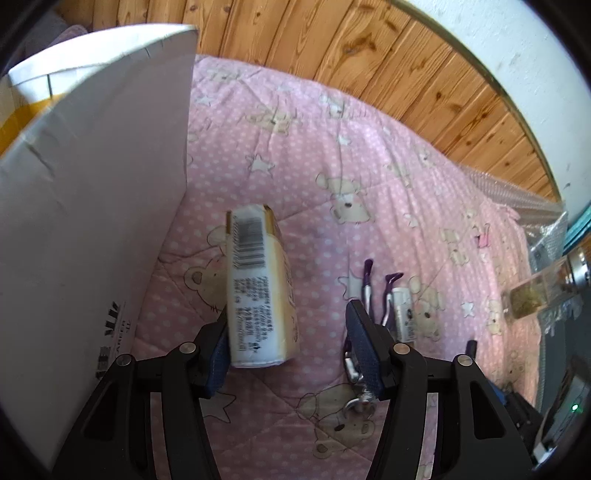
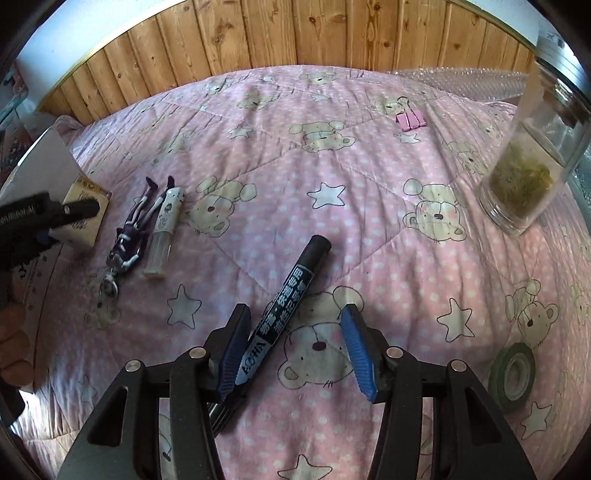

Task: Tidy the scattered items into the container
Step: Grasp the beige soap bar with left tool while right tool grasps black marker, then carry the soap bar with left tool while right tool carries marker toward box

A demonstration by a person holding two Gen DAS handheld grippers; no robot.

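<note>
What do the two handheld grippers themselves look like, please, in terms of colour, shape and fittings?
Both look alike. The left gripper and right gripper have matte black angular linkage arms with triangular cut-outs, joined by round silver pivot pins. Each finger ends in a flat, dark blue pad with a fine textured grip surface. No cables or sleeves show.

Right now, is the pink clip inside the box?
No, the pink clip lies out on the pink blanket, far from the box.

A tissue pack (image 1: 258,288) is lying on the quilt (image 1: 369,184) just right of the cardboard box (image 1: 92,184). Right of it, a doll keychain (image 2: 129,236) and small tube (image 2: 164,232) are lying side by side. The binder clip (image 2: 410,119) is sitting well behind, near the headboard (image 2: 295,33).
</note>
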